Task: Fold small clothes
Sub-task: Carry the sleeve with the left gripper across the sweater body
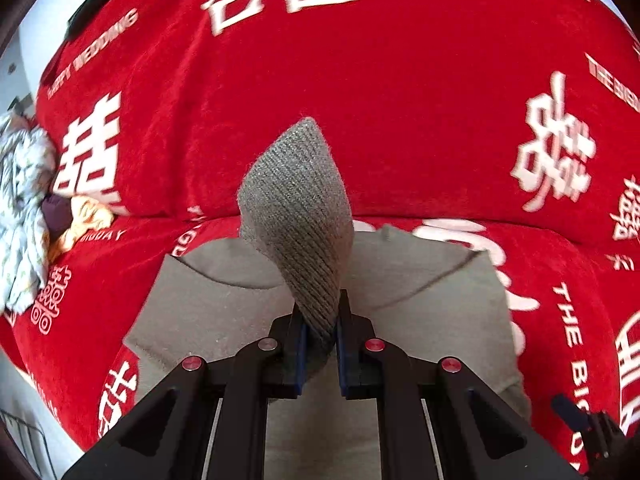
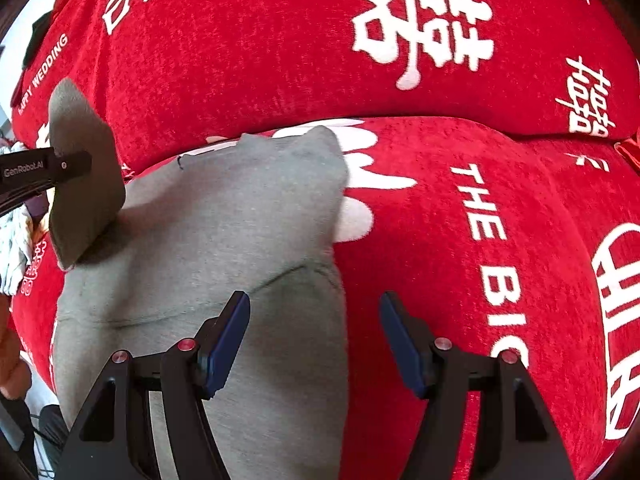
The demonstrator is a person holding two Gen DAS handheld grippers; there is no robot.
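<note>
On my left wrist view, the left gripper [image 1: 321,344] has its blue-padded fingers [image 1: 298,354] clamped on a ribbed grey knit cuff [image 1: 298,216], the end of a sleeve or hem, which rises out of the grip and curls upward toward the back cushion. Below and behind it lies the rest of the grey knit garment [image 1: 420,292], spread flat on the seat of a sofa covered in a red plush throw with white wedding characters and lettering [image 1: 400,100]. The garment sits at the front of the seat, right under both tools, with curved seam lines running across it.

At the far left of that view I can see a crumpled pile of pale patterned clothes [image 1: 22,208] with an orange-yellow piece and something dark purple tucked among them, resting at the left end of the sofa, well apart from the grey garment.

On my right wrist view, the right gripper [image 2: 314,340] hangs with its fingers [image 2: 228,336] spread wide and nothing between them; the left finger is over the garment's right part, the right finger over bare red throw. The garment's right edge runs between them. Its upper right corner [image 2: 320,140] is bunched up slightly near the crease between seat and back cushion. At the left edge of this view the other tool pinches the lifted cuff, which stands above the cloth and casts a shadow on it.
</note>
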